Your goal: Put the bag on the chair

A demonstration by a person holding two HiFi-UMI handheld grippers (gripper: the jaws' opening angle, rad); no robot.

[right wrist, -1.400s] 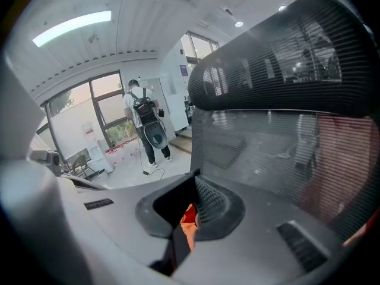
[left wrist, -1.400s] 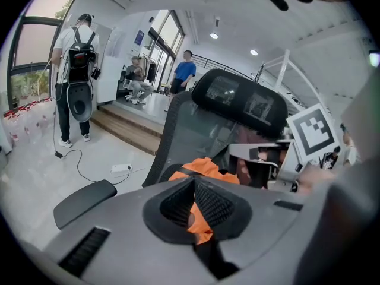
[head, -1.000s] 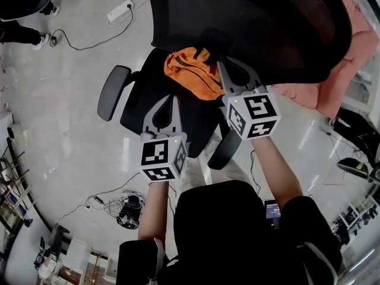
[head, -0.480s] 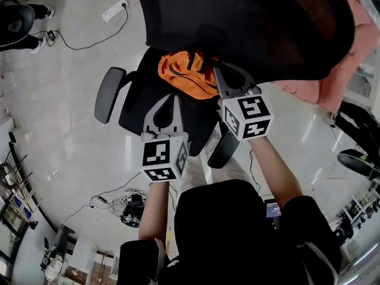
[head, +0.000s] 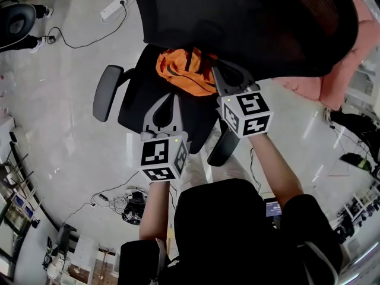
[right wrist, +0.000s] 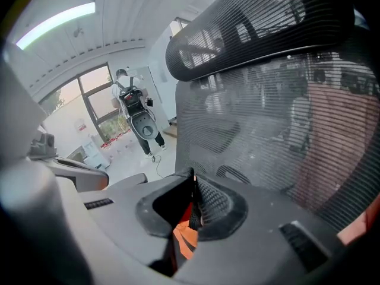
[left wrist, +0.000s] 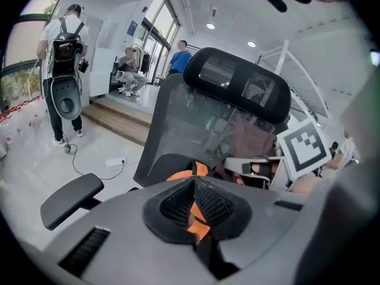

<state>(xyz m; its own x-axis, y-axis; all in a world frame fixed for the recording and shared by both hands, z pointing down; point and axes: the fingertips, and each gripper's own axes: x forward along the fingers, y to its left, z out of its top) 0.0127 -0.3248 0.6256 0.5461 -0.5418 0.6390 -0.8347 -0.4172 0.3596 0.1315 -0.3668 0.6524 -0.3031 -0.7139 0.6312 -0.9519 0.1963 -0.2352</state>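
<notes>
An orange bag (head: pixel 184 70) with black straps lies bunched on the seat (head: pixel 139 108) of a black mesh office chair, close under its tall backrest (head: pixel 249 22). My right gripper (head: pixel 214 71) reaches onto the bag's right edge. It is shut, and in the right gripper view orange fabric (right wrist: pixel 185 233) sits between its jaws (right wrist: pixel 193 177). My left gripper (head: pixel 176 98) hovers over the seat just in front of the bag, shut and holding nothing. In the left gripper view its tips (left wrist: pixel 195 181) meet, with the bag (left wrist: pixel 181 175) showing just beyond them.
The chair's left armrest (head: pixel 107 91) sticks out to the left, the other armrest (head: pixel 224 147) is below my right gripper. A power strip (head: pixel 113 9) with its cable lies on the floor behind. Pink fabric (head: pixel 341 70) is at the right. A person (left wrist: pixel 62 70) stands beyond the chair.
The whole view has drifted a little left. Both grippers stay shut and keep their places over the seat; the bag sits a touch closer to the backrest.
</notes>
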